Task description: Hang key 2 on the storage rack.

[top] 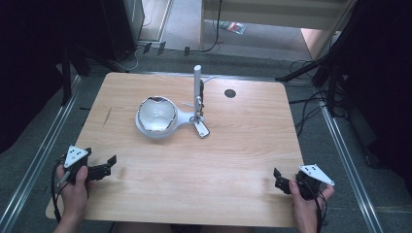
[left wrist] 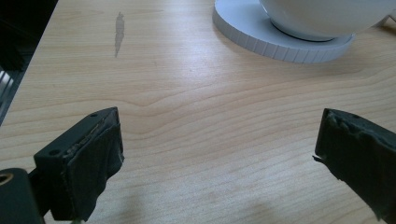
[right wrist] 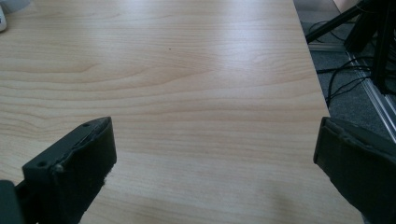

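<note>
Here both grippers rest at the near edge of the wooden table, well apart from each other and from the work; the left gripper sits at the near left with its jaws spread wide and nothing between them, and the right gripper sits at the near right, its jaws likewise held wide on bare wood. The thing to be handled, a white lamp-like device, stands toward the far middle of the table; it has a shiny round bowl-shaped head over a flat round base, and a white upright post with a small hinged foot just to its right. From the left gripper view the base and the underside of the head lie ahead and to the right, so the left gripper looks the nearer one to reach it. A good approach, I judge, keeps the jaws wide until they straddle a firm part such as the base rim or the post; the glossy head would likely slip; coming in low and level, and steadying the base with the other gripper, should stop the whole thing from sliding or tipping.
</note>
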`<state>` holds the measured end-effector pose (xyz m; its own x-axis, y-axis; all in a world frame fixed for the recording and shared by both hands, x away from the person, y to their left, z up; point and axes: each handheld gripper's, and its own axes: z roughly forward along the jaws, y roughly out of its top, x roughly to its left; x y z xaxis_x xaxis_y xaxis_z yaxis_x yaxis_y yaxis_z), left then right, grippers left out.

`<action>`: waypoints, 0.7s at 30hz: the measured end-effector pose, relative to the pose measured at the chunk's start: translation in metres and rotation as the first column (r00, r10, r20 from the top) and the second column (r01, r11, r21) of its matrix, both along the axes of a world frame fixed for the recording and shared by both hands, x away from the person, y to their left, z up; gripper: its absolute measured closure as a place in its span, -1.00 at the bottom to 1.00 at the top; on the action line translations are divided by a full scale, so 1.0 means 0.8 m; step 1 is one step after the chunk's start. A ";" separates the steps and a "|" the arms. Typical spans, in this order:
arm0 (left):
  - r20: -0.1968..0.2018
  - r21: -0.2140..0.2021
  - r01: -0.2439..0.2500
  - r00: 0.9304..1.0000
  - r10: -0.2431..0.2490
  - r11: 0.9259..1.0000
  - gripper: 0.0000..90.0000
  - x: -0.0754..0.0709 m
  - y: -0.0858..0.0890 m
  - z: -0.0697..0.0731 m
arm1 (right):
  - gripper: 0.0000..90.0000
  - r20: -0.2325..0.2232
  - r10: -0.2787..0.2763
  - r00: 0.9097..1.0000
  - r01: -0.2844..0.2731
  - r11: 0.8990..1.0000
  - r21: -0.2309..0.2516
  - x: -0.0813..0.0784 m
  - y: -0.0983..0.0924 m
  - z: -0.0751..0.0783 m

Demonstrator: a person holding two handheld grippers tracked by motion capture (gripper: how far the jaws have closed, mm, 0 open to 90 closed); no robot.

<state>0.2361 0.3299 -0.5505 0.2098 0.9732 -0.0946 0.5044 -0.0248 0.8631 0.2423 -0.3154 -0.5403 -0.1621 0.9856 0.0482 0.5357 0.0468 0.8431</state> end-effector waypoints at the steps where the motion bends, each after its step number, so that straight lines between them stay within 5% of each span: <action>1: -0.002 0.001 0.001 1.000 -0.001 1.000 -0.97 0.000 0.000 0.000 | -1.00 -0.003 -0.002 1.000 0.002 1.000 0.003 -0.001 -0.002 -0.001; 21: -0.001 0.004 0.001 1.000 -0.001 1.000 -0.97 0.000 -0.001 0.000 | -1.00 0.006 -0.031 0.999 0.031 0.999 0.021 -0.029 -0.038 -0.004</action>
<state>0.2360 0.3293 -0.5504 0.2109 0.9733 -0.0911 0.5048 -0.0286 0.8628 0.2191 -0.3459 -0.5438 -0.1314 0.9890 0.0682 0.5310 0.0121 0.8473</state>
